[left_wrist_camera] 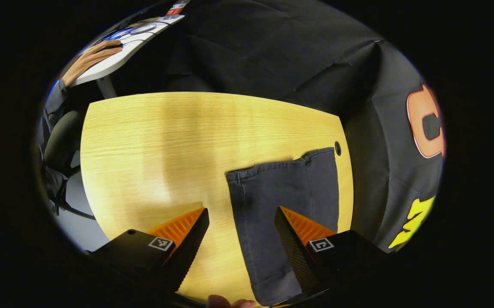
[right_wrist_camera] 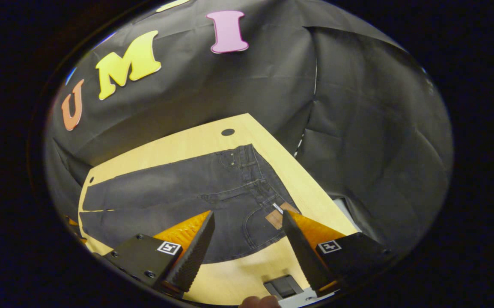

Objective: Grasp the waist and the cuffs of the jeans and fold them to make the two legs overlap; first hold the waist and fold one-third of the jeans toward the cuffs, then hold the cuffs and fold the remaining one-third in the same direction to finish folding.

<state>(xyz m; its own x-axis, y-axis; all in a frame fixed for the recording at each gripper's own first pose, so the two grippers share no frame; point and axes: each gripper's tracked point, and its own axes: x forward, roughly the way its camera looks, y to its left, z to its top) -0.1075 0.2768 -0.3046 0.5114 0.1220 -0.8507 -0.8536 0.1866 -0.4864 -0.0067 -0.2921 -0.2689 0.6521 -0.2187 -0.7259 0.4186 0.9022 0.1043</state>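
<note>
Charcoal-grey jeans [right_wrist_camera: 178,192], pale yellow wood-grain table [left_wrist_camera: 153,145]

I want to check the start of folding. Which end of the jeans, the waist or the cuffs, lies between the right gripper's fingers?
The waist: its pockets and brown patch sit between the open right gripper fingers, while the cuffs lie far off.

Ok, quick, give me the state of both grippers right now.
Left gripper: open, holding nothing, above the cuffs of the jeans.
Right gripper: open, holding nothing, above the waist of the jeans.
</note>
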